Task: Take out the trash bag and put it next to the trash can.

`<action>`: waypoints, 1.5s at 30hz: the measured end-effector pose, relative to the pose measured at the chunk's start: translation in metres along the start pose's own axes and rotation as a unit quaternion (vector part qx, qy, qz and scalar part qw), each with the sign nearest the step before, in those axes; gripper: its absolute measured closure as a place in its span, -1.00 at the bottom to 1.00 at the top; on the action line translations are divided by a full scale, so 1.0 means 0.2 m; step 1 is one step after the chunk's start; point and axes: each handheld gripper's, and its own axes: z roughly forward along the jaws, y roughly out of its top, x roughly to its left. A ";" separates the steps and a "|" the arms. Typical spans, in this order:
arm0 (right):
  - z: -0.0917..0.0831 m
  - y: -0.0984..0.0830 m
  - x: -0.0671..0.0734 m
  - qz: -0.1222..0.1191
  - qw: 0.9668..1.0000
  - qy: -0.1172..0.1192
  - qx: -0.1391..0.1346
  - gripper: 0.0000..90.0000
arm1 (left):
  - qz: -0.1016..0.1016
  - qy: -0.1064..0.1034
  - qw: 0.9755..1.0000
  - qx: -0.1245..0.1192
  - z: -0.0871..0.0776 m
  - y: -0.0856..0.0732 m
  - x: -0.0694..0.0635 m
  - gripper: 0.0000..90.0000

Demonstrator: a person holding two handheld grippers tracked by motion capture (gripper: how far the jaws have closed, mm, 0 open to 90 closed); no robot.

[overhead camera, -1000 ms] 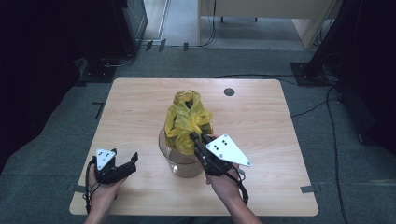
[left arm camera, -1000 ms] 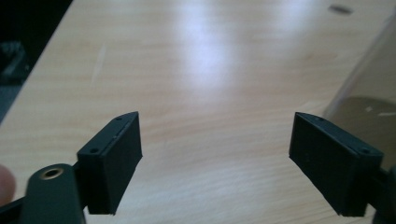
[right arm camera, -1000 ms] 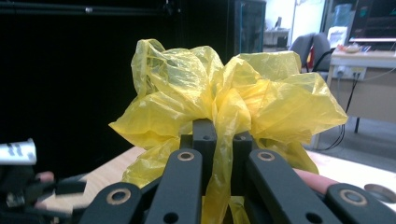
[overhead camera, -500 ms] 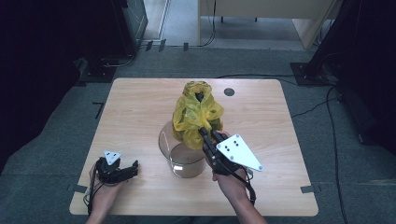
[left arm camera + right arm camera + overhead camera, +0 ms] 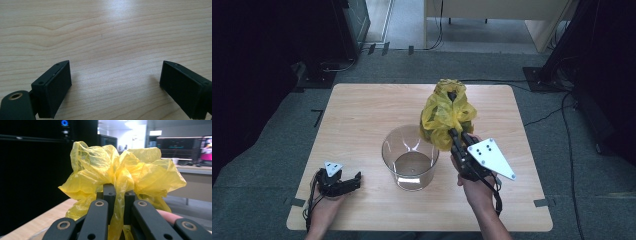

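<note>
A crumpled yellow plastic bag (image 5: 444, 116) hangs above the far right part of the wooden table (image 5: 362, 115), with my right gripper (image 5: 455, 136) shut on its bunched lower end. In the right gripper view the bag (image 5: 120, 172) billows above the closed right gripper (image 5: 116, 192). A clear round container (image 5: 388, 150) stands upright mid-table, just left of the bag, with nothing visible inside. My left gripper (image 5: 356, 181) rests low at the front left. Its jaws have just been opening and stand wide apart over bare wood in the left gripper view (image 5: 115, 82), nothing between them.
Dark cabinets (image 5: 287, 40) stand beyond the table's left side. Cables (image 5: 542, 117) trail over the grey carpet on the right. A pale desk (image 5: 492, 20) stands at the back. Bare wood lies to the left of the container.
My right gripper has lifted the yellow bag up out of the clear container and carried it to the right and farther away. My left gripper has sunk toward the table's front left.
</note>
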 end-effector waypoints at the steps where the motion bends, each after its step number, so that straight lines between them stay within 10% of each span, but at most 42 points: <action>1: 0.00 0.00 -0.02 -0.002 1.000 -0.007 0.000 0.94 | 0.000 0.000 1.000 0.000 0.00 0.00 0.00 -0.78; 19: 0.15 -0.33 -0.24 0.005 0.995 -0.082 0.064 0.94 | 0.002 -0.003 1.000 0.000 0.00 0.00 0.00 -0.78; 33: 0.44 -0.63 -0.22 0.062 0.991 -0.019 0.116 0.88 | 0.002 -0.003 1.000 -0.001 0.00 0.00 0.00 -0.78; 37: 0.45 -0.66 -0.22 0.061 0.989 0.005 0.131 0.67 | 0.002 -0.003 1.000 -0.001 0.00 0.00 0.00 -0.78; 45: 0.40 -0.62 -0.26 0.067 0.987 -0.026 0.145 -0.38 | 0.002 -0.003 1.000 -0.001 0.00 0.00 0.00 -0.78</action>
